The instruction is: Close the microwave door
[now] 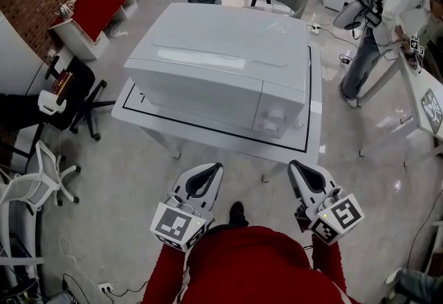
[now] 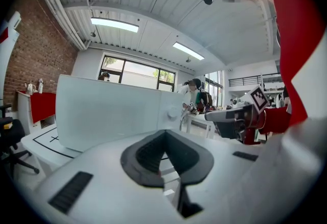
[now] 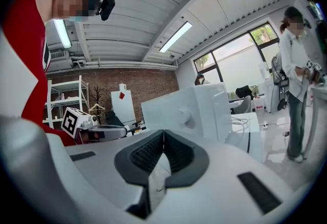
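Saw boxy white microwave point(image 1: 221, 67) at twelve o'clock on white table point(image 1: 315, 136), door point(image 1: 201, 91) seemingly flush already. Held left gripper point(image 1: 216, 168) and right gripper point(image 1: 293, 165) at six, jaws together, empty. Risked shoving the whole unit with a needless push.

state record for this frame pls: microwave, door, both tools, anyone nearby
microwave: white, on the white table, front toward the wearer
door: looks closed, flush with the front
left tool: jaws together, empty, short of the table
right tool: jaws together, empty, short of the table
bystander: standing at far right, beside another table
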`<state>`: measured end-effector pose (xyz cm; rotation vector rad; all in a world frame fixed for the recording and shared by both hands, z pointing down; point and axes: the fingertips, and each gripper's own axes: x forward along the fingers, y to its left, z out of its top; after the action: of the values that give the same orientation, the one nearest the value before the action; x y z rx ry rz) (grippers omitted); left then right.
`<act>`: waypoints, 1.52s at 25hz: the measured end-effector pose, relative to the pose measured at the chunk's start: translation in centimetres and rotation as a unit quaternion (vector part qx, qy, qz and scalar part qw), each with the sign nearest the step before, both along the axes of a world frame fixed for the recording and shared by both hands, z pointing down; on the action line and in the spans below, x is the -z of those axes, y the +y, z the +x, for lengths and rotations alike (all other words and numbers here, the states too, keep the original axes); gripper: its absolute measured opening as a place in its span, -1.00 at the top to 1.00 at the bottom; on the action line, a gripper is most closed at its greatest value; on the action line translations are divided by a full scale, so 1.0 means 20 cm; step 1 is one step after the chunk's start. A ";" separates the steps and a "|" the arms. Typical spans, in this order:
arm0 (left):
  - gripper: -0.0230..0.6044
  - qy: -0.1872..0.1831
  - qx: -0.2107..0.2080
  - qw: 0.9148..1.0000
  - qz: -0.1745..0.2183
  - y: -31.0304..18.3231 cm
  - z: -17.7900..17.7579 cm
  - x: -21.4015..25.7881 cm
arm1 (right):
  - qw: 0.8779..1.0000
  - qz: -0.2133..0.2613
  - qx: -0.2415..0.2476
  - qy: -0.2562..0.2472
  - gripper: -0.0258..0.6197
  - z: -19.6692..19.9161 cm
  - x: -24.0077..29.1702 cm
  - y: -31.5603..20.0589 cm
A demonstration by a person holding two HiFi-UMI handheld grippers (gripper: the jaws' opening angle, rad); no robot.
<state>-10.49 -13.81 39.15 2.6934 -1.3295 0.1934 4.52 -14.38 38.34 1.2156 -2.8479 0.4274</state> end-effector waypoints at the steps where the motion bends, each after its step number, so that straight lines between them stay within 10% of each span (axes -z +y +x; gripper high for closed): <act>1: 0.89 0.000 0.000 1.000 0.001 0.01 0.00 0.00 | 1.000 0.001 0.000 0.000 0.88 0.00 0.00 0.00; 38: 0.89 0.023 0.018 1.000 -0.006 0.02 -0.04 -0.01 | 0.999 0.029 0.010 0.010 0.88 -0.05 0.01 0.05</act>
<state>-11.22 -13.37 39.35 2.6456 -1.3570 0.1343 3.51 -13.31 38.22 1.1918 -2.8724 0.3315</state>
